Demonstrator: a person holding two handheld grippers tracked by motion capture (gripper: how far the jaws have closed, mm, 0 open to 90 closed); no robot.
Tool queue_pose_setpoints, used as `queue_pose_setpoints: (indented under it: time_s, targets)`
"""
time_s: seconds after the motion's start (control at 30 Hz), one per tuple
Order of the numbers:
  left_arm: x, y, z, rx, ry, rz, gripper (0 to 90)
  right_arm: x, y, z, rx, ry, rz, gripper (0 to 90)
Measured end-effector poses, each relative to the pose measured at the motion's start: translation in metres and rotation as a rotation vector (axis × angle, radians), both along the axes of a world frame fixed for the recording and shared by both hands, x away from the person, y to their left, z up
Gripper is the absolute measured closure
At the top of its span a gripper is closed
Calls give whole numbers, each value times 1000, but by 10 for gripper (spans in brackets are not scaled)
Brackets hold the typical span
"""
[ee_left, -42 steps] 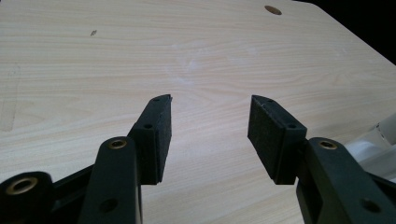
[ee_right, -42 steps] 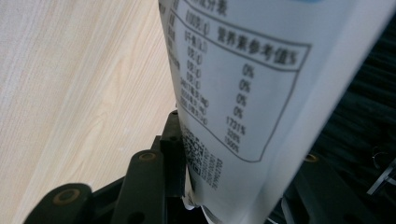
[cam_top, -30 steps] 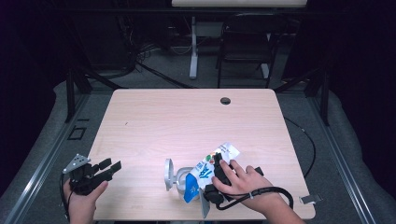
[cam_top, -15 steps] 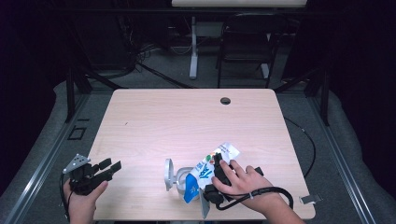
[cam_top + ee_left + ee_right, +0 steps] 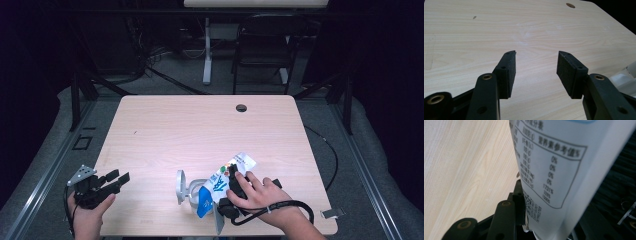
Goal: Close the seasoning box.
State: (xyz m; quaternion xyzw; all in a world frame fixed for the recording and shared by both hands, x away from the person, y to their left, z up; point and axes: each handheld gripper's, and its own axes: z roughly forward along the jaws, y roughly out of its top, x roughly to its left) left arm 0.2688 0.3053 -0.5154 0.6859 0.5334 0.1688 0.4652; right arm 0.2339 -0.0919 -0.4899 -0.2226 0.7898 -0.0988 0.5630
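A white and blue printed pouch (image 5: 216,186) tilts over a small metal container (image 5: 190,192) near the table's front edge. My right gripper (image 5: 231,175) is shut on the pouch, with a hand over it. Its jaws have just been closing with the pouch between them. In the right gripper view the pouch's white face with a printed table (image 5: 549,170) lies against the left pad (image 5: 520,202), and the other jaw is hidden behind it. My left gripper (image 5: 118,176) is held at the front left corner, open, with nothing between its fingers (image 5: 507,70).
The wooden table (image 5: 200,130) has a dark round hole (image 5: 241,108) near its far edge. A black cable (image 5: 280,207) loops from the right gripper. A chair (image 5: 262,45) and a desk leg (image 5: 206,55) stand beyond the table. A pale edge of the container (image 5: 627,75) lies to the right of the left gripper.
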Motion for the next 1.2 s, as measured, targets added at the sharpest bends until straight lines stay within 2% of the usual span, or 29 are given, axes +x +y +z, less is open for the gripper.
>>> queue_pose_setpoints:
  time_s: [0.57,1.2]
  targets:
    - [0,1,-1,2,0,0,501,-1,1,-1,12,8,-4,675]
    - [0,1,-1,1,0,1,501,-1,2,0,-3,0,10,700]
